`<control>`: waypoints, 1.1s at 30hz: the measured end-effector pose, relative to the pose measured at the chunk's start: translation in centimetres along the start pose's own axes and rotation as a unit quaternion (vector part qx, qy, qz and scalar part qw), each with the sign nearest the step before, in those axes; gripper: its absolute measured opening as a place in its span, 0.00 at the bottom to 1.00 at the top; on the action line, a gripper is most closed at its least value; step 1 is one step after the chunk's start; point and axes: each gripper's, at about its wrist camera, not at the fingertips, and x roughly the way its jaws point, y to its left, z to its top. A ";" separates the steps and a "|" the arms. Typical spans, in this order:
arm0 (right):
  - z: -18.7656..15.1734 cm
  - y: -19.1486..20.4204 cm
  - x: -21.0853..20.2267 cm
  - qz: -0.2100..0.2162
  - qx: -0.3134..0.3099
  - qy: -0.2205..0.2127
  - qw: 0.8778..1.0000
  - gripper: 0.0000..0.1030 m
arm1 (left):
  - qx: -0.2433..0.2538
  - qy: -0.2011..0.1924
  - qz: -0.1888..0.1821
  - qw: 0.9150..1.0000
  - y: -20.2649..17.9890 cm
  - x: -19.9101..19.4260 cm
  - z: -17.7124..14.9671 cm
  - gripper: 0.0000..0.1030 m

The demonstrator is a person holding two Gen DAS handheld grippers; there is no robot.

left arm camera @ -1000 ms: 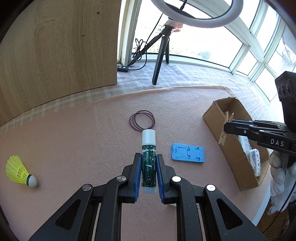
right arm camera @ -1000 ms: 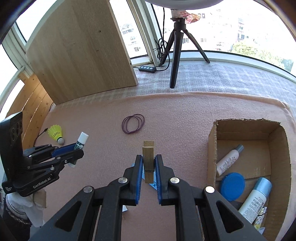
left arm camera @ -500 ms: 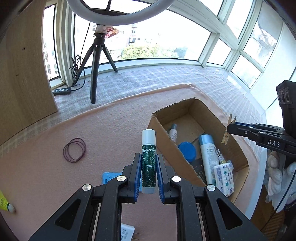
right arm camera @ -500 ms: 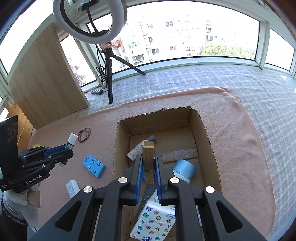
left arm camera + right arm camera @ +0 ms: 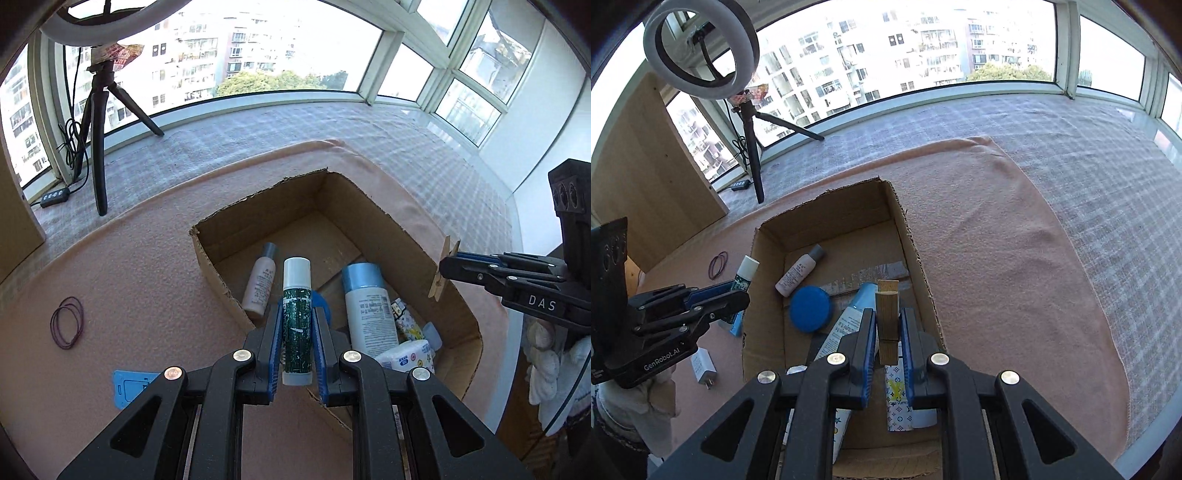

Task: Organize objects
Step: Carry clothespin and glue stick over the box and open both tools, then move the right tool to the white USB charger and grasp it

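I am holding my left gripper (image 5: 297,334) over the near left edge of the cardboard box (image 5: 236,221), and its blue pads are pinching a green tube with a white cap (image 5: 296,317), which is pointing away from me toward the box's inside. My right gripper (image 5: 888,338) is hanging over the right side of the same box, its pads pressed tight on a wooden clothespin (image 5: 887,314) that is standing upright between them.

The box is lying open on the pink cloth (image 5: 997,258). Inside it, a small pale bottle with a grey cap (image 5: 799,271) is lying tilted toward the far left, a round blue lid (image 5: 810,308) is sitting just near of it, and a white bottle with a light blue cap (image 5: 365,306) is lying along the middle. A printed tissue pack (image 5: 410,354) is resting at the near end, close to the wall.

Outside the box, to the left, dark rubber bands (image 5: 67,322) are lying on the cloth, well apart from the box. A flat blue plastic piece (image 5: 131,384) is lying nearer to me, just left of my left gripper, and a white charger plug (image 5: 703,367) is lying near the box's left wall. At the far left, a ring light on a tripod (image 5: 701,48) is standing by the window.
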 end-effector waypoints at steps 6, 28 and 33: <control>-0.6 -0.7 0.0 0.004 0.005 0.004 1.000 0.12 | 0.007 0.008 -0.003 1.000 -0.8 0.5 0.0 0.16; -1.0 2.1 -1.8 0.039 -0.008 -0.032 0.999 0.69 | -0.037 -0.024 0.025 0.999 3.2 -5.4 -2.7 0.64; -1.3 3.5 -2.1 0.058 -0.014 -0.030 0.998 0.69 | -0.069 -0.037 0.041 0.996 5.9 -8.5 -5.0 0.64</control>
